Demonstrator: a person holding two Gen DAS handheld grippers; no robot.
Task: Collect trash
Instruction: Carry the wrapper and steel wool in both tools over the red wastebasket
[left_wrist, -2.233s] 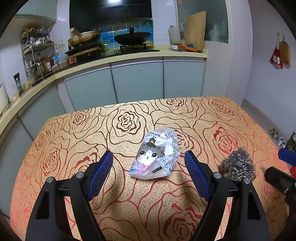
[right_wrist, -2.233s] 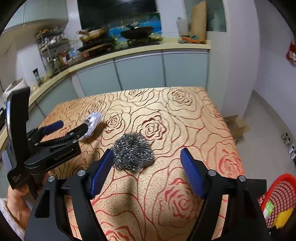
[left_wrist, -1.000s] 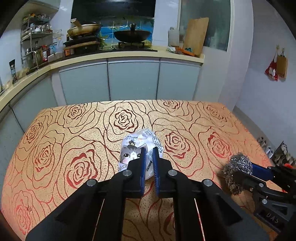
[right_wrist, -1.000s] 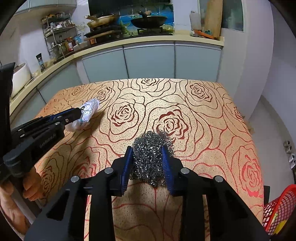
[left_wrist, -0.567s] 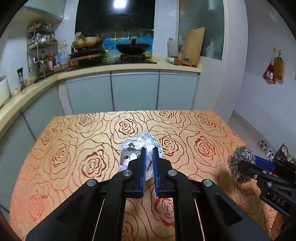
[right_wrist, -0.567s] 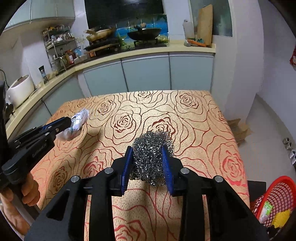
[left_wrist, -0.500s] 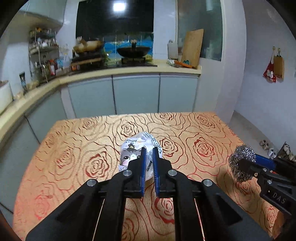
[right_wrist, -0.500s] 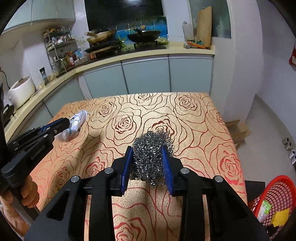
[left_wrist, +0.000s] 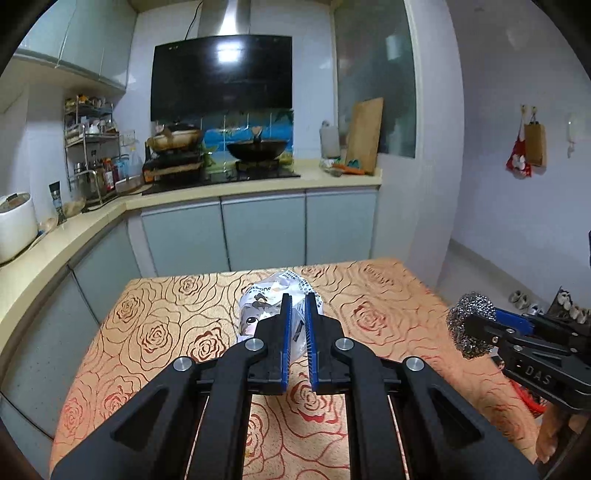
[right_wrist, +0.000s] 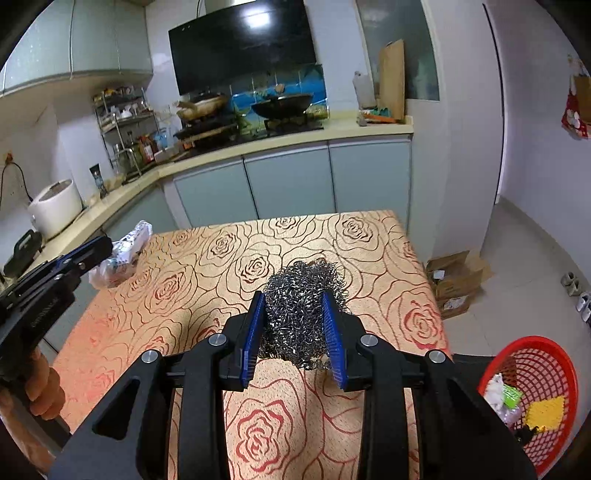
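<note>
Right wrist view: right gripper (right_wrist: 293, 326) clamps grey steel-wool scourer (right_wrist: 301, 295); red mesh plastic basket (right_wrist: 535, 373) lies low right, nearest it.
Left wrist view: left gripper (left_wrist: 298, 325) pinches crinkled cat-print plastic packet (left_wrist: 266, 301) above rose-patterned tablecloth (left_wrist: 155, 332).

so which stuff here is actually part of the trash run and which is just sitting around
In the job: cat-print packet in left gripper; steel wool in right gripper; red basket.
Lying about: wok, cutting board, rice cooker, cardboard box.
</note>
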